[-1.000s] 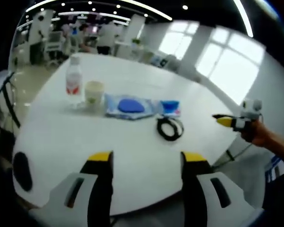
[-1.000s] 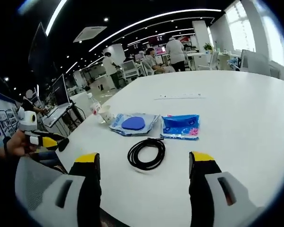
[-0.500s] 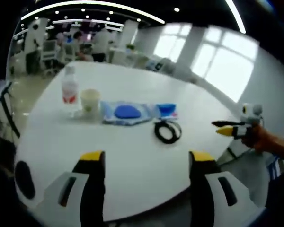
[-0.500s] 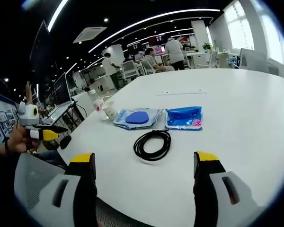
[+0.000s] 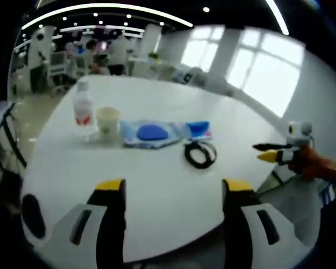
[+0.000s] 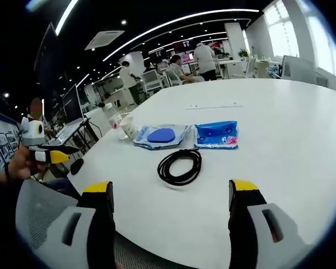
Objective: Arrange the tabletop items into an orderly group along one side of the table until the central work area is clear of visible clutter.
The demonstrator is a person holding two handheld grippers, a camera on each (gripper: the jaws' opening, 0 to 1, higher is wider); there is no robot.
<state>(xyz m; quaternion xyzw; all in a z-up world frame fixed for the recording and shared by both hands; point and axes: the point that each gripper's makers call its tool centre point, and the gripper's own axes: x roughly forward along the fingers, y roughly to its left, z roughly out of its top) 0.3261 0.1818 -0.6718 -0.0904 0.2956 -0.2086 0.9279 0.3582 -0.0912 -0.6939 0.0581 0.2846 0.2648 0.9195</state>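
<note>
Items lie in a loose row on the white counter [image 5: 157, 185], smooth and matte, with a rounded edge. From one end: a clear plastic bottle [image 5: 82, 108] with a white cap and a red-and-white label, standing upright; just beside it a pale paper cup [image 5: 107, 120], also upright, with faint print on its wall. Next, a flat clear plastic pouch [image 5: 152, 134] holding a rounded deep-blue shape, lying flat with crinkled edges; touching or nearly touching it, a smaller glossy blue packet [image 5: 198, 129] with a pink patch at one corner, seen more clearly in the right gripper view [image 6: 216, 134]. Nearer the counter's edge, a black cable [image 6: 180, 166] wound into a flat round coil, thin and rubbery-looking, lies just beside the blue packet but apart from it. In the right gripper view the pouch [image 6: 159, 136], cup [image 6: 126, 128] and bottle [image 6: 111, 117] run away toward the far left. The left gripper [image 5: 173, 188] hangs above the near edge of the counter, its two yellow-tipped black jaws spread wide with nothing between them. The right gripper [image 6: 172, 190] stands likewise, jaws parted and empty, over the counter edge facing the cable. Each gripper shows small at the side of the other's view, held in a hand [image 5: 307, 162]. Background: an open office with strip lights, windows and people, blurred.
</note>
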